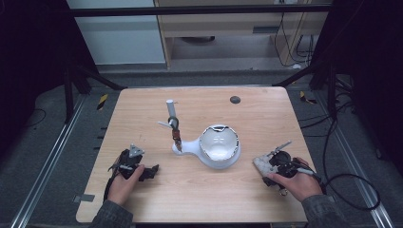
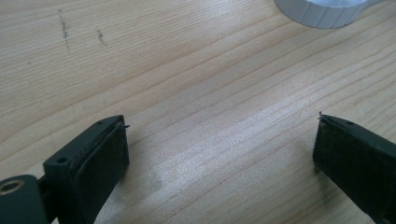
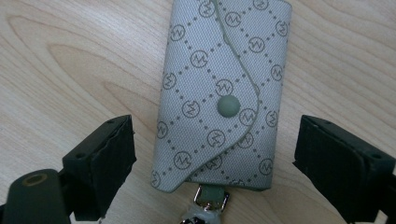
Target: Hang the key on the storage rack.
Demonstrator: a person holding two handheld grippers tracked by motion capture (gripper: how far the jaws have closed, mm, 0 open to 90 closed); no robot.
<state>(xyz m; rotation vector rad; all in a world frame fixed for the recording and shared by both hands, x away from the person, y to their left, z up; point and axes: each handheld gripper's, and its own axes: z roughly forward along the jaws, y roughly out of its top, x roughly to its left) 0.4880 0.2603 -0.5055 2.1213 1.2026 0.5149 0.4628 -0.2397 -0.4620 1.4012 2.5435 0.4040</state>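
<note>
A grey-green key pouch (image 3: 219,70) with a diamond monogram print and a snap button lies flat on the wood. My right gripper (image 3: 215,123) is open around its lower half, with a gap between the pouch and each jaw. A metal clasp (image 3: 210,198) sticks out of the pouch's near end. In the high view the pouch (image 1: 258,163) lies at the front right under the right gripper (image 1: 263,167). At the front left my left gripper (image 1: 151,171) rests open over bare wood (image 2: 210,84), nothing between its jaws (image 2: 223,121).
A white stand (image 1: 190,147) sits mid-table, joined to a round white bowl (image 1: 218,145). On its upright post (image 1: 170,108) hangs a small dark item (image 1: 176,135). The bowl's ribbed rim (image 2: 327,11) lies ahead of the left gripper. A dark disc (image 1: 235,99) lies at the back.
</note>
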